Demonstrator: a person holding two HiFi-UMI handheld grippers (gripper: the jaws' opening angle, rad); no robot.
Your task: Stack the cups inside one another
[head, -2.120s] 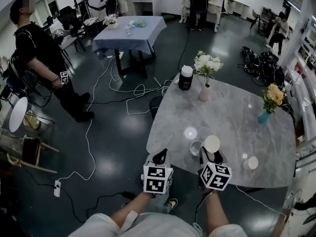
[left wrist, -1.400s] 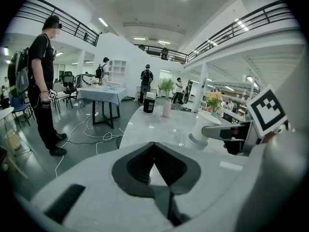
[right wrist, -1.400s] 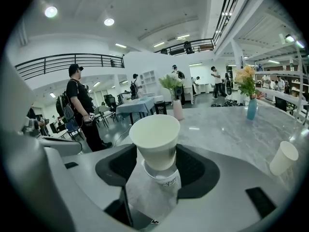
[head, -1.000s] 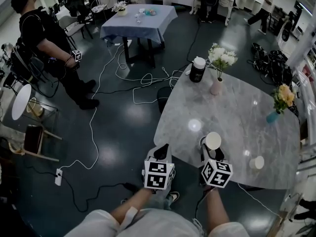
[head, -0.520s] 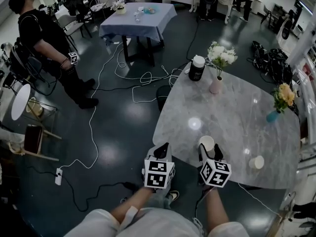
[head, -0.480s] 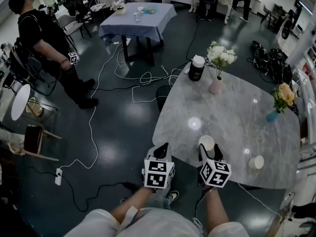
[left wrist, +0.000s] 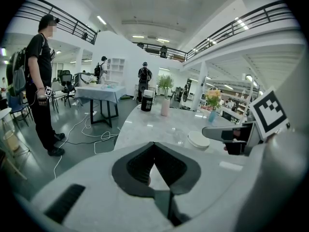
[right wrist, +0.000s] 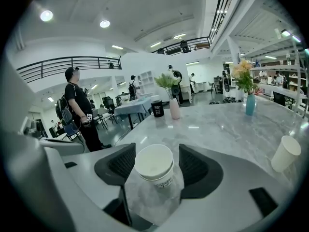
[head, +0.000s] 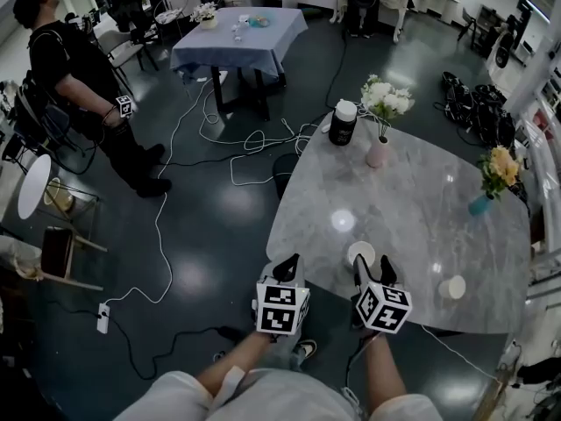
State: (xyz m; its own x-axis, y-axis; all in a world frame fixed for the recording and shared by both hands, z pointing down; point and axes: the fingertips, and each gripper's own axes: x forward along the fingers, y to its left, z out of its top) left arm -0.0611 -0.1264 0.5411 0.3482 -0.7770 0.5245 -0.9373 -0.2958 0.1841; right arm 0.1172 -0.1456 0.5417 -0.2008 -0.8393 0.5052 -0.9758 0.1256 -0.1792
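Note:
A white paper cup (right wrist: 154, 159) stands upright on the grey marble table (head: 412, 209) near its front edge, and a second rim shows just under its own. My right gripper (right wrist: 155, 172) is open around this cup (head: 360, 253); its jaws have just been opening and a gap shows on each side. Another white cup (right wrist: 286, 153) stands alone to the right (head: 452, 288). My left gripper (left wrist: 153, 146) is shut on nothing and hangs off the table's left front edge (head: 287, 272). From the left gripper view the nested cup (left wrist: 198, 140) sits beside the right gripper's finger (left wrist: 227, 132).
At the table's far side stand a black canister (head: 343, 123) and a pink vase of white flowers (head: 379, 152); a teal vase of yellow flowers (head: 479, 202) is at the right. A person (head: 79, 68) stands left, with cables (head: 237, 160) on the floor.
The right gripper lowered its cup into the cup on the table and its jaws parted from it. The left gripper stayed put. The head view shifted slightly.

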